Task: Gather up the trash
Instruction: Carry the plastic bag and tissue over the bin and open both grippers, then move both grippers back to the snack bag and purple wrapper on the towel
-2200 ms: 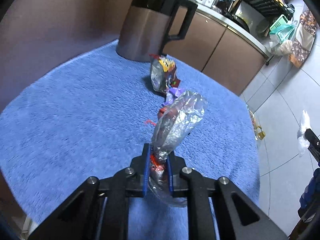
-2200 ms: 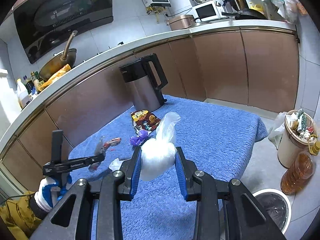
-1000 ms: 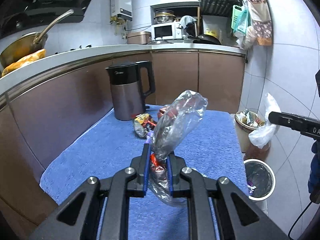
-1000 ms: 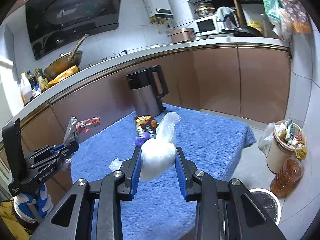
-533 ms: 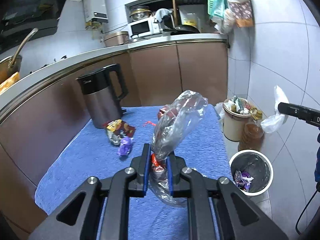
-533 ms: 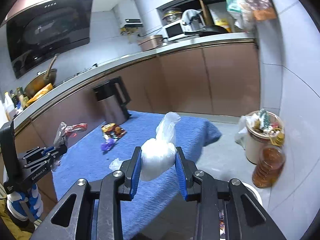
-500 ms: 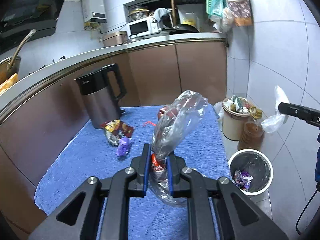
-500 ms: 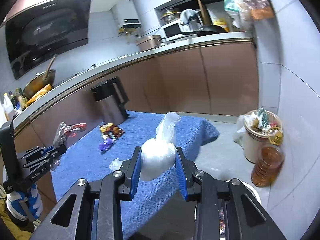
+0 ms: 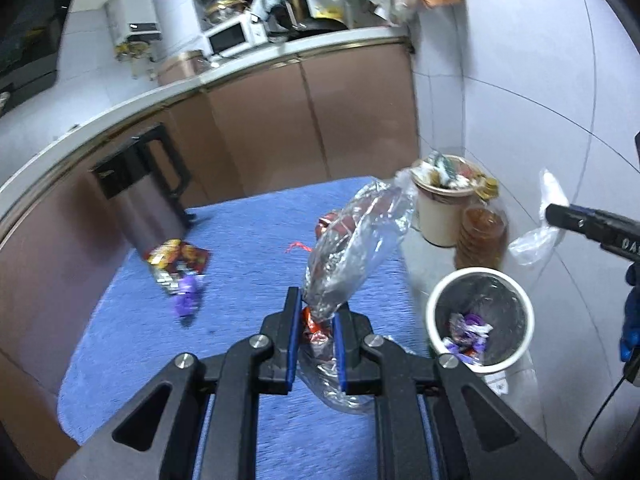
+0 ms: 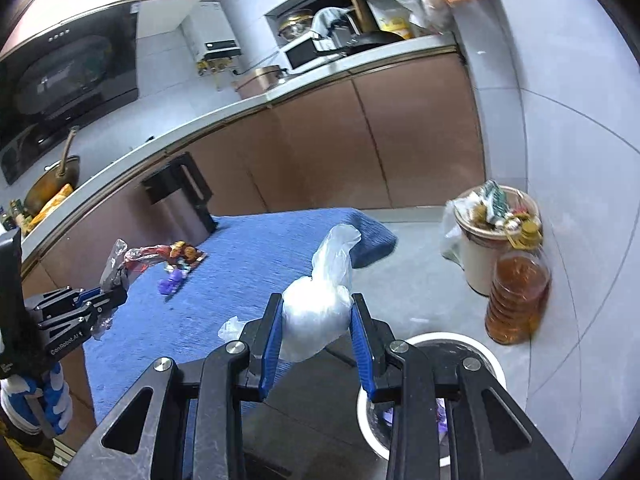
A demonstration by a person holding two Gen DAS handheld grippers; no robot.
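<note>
Left gripper (image 9: 316,334) is clamped on a crinkled clear wrapper (image 9: 352,248) with red bits inside; pads pinch its lower neck and the rest sticks up and tilts right. From the right wrist view the same gripper sits at far left over the edge of the blue towel (image 10: 256,264), held by a hand in a blue-and-white glove (image 10: 48,404)

Right gripper (image 10: 316,344) is closed on a bunched white plastic bag (image 10: 316,312); the bag fills the gap between the blue pads (image 10: 269,344), its twisted top poking up. In the left wrist view only its tip shows at the right edge, bag hanging from it

White-rimmed trash bin (image 9: 480,320) stands on the floor just right of the towel-covered table, black liner, purple-and-white wrappers already in the bottom. Right gripper is just above its rim; left gripper is over the table edge beside it

Left on the towel: a red-yellow snack packet (image 9: 176,260), a purple wrapper (image 9: 186,300) touching its near end, a small red scrap (image 9: 298,247) further right. Black-and-steel kettle (image 9: 140,196) at the towel's far corner. Beyond the bin: an overfull beige pail (image 9: 444,208) and an amber oil jug (image 9: 480,236) beside it
</note>
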